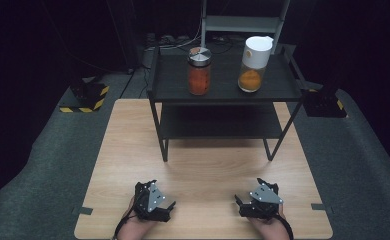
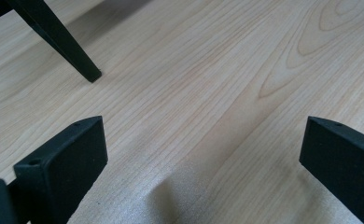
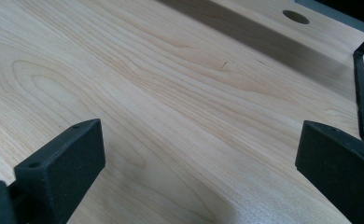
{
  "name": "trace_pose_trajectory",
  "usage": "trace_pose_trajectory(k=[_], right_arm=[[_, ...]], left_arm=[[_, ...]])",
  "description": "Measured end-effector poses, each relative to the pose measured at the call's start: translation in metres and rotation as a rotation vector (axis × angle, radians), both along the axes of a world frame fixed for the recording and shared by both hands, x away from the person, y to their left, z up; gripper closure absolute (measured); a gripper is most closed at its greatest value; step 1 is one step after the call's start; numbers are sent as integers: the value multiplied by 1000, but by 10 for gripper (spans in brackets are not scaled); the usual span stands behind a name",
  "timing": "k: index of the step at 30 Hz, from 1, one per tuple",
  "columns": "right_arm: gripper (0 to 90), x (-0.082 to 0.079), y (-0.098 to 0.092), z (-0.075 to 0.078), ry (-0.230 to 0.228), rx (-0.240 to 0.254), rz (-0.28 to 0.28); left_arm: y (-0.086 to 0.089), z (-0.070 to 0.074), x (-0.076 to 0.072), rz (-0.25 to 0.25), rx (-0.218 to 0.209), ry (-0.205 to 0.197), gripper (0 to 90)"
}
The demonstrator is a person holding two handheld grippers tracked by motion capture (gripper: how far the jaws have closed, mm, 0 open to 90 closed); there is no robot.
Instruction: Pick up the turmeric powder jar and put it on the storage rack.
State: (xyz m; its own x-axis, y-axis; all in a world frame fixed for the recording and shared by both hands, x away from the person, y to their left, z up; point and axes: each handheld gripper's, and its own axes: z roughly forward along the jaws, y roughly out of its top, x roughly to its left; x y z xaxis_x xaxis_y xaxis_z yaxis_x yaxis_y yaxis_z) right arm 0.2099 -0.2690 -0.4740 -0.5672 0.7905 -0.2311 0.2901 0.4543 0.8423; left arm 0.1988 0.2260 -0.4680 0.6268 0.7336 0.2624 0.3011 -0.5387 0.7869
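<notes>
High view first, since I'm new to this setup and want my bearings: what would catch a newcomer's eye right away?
Two orange-filled containers on the top of the black shelf at the table's far end: a jar with a metal lid on the left and a white-topped container on the right. Near the front edge of the wooden table, the left gripper and right gripper rest, both open with nothing between their jaws.

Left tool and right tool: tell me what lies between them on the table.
Nothing: in the high view the stretch of table between the left tool and the right tool is bare wood. Both stand open, holding nothing.
</notes>
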Motion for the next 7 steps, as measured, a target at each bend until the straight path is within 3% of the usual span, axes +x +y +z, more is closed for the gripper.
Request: trace_pose_trajectory(k=[7], right_arm=[[11, 0, -2, -1, -1, 16, -3]], left_arm=[[1, 0, 0, 10, -11, 4, 11]])
